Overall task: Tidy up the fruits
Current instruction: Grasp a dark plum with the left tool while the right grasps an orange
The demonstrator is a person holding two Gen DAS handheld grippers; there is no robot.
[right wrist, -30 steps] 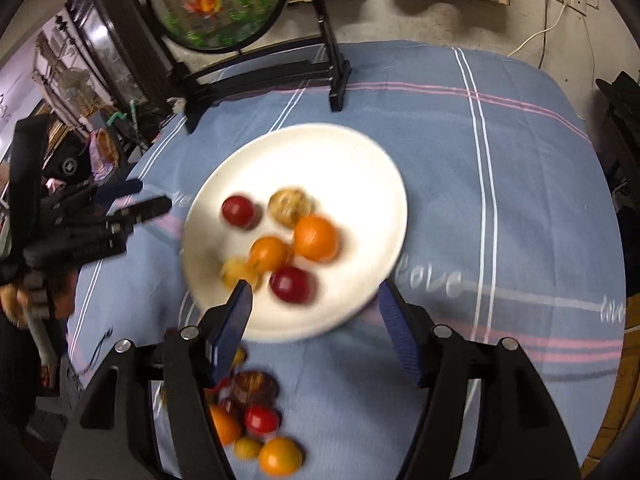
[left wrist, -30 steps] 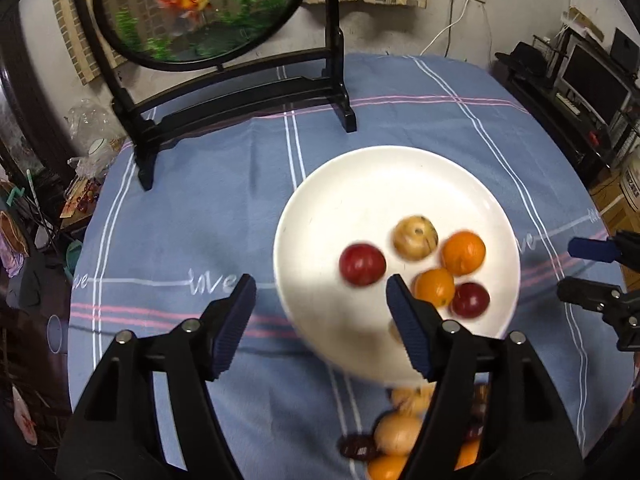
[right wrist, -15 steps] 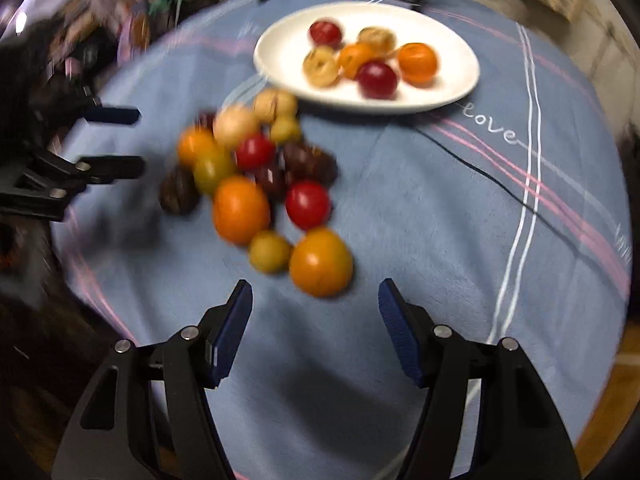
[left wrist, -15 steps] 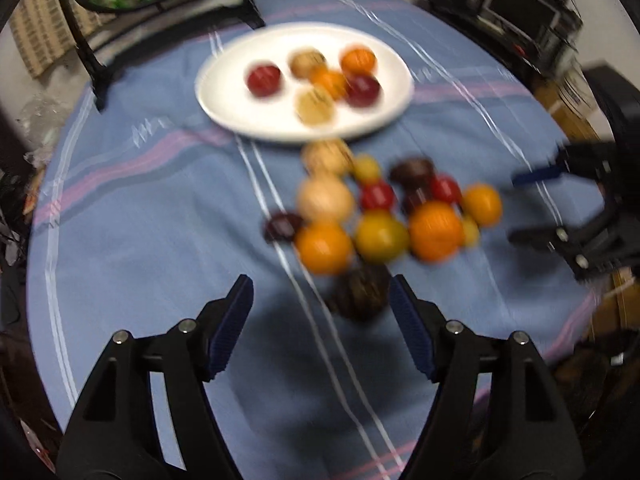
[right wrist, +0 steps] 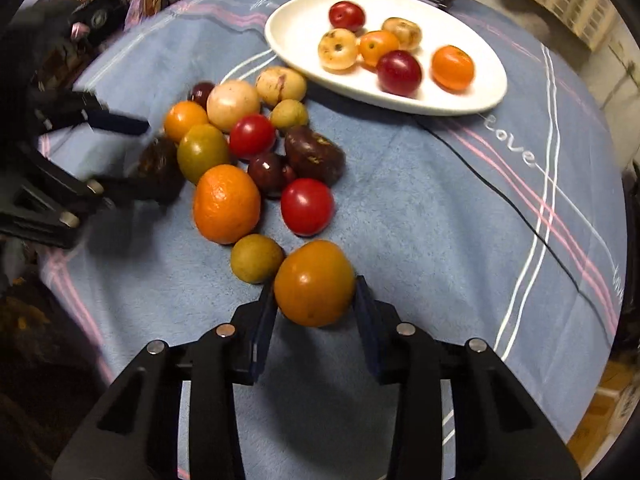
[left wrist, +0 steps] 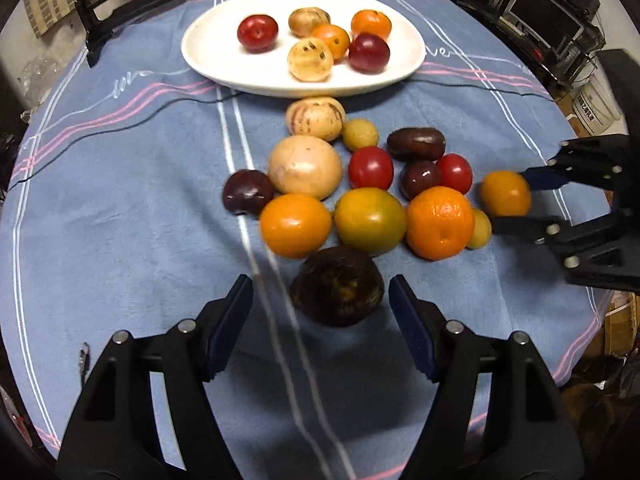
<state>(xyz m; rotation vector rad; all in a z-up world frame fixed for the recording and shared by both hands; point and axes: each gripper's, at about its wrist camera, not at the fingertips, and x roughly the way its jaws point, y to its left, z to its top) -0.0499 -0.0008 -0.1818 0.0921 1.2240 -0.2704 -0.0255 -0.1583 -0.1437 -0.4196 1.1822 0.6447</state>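
A white plate [left wrist: 208, 56] holds several fruits at the far side of the blue cloth; it also shows in the right wrist view [right wrist: 472, 100]. A pile of loose fruits lies in front of it. My left gripper [left wrist: 320, 304] is open around a dark brown fruit [left wrist: 336, 286], fingers apart from it. My right gripper [right wrist: 314, 308] has its jaws closed in around a small orange fruit [right wrist: 314, 282], which also shows in the left wrist view [left wrist: 505, 199] between the right fingers. A large orange [right wrist: 226, 202] and a red tomato [right wrist: 307, 206] lie just beyond.
A black stand [left wrist: 100, 20] rises behind the plate. A thin black cable [right wrist: 500, 196] runs across the cloth. Desk clutter and monitors [left wrist: 552, 20] stand at the right beyond the table edge.
Both grippers dropped back from above the plate to the loose pile. The left came down around the dark fruit; the right jaws narrowed around the small orange fruit.
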